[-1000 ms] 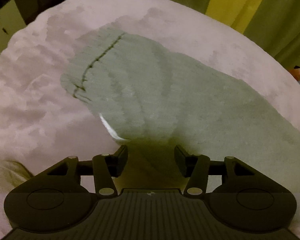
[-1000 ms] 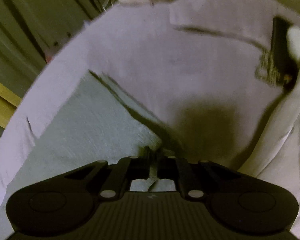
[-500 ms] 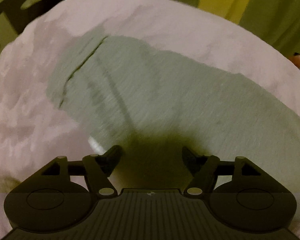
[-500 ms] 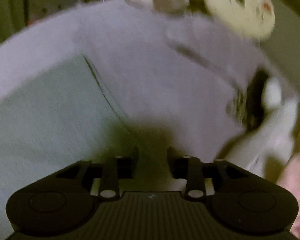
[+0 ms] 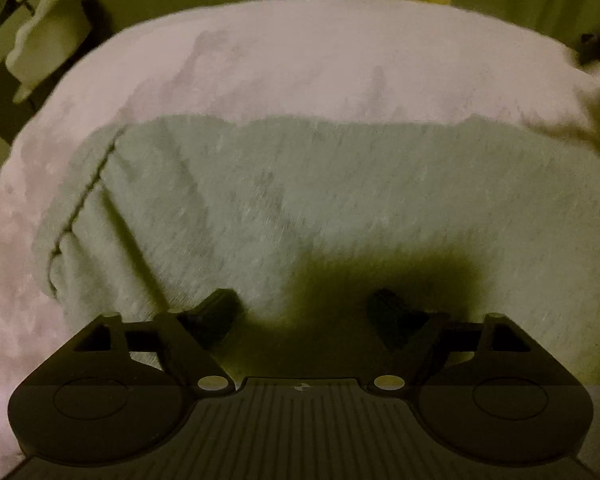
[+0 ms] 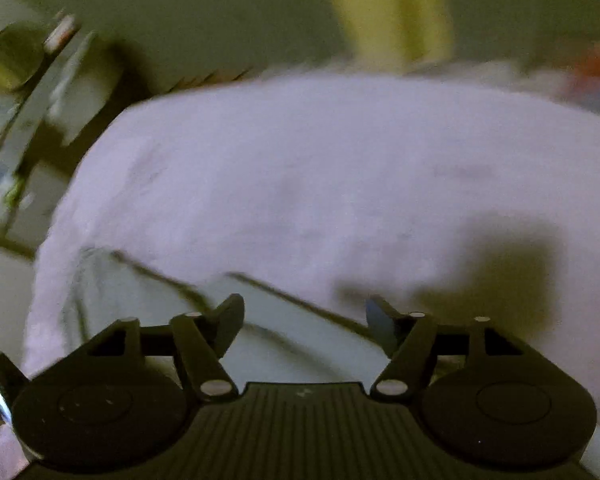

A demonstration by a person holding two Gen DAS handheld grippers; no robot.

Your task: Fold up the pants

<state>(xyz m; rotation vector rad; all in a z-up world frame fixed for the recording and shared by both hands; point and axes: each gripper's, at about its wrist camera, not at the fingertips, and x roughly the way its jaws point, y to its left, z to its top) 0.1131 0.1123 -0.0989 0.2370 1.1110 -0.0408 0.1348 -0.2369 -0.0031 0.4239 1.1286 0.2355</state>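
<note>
Your left gripper (image 5: 303, 304) points down over the grey pants (image 5: 339, 200), which lie spread flat across the pale pink blanket (image 5: 319, 60); its jaws are opening, wide apart, with nothing pinched between them and only its own shadow on the cloth below. Your right gripper (image 6: 303, 312) is also opening, jaws spread and empty, above a folded edge of the pants (image 6: 148, 296) at the blanket's (image 6: 339, 168) near left side; that view is blurred
</note>
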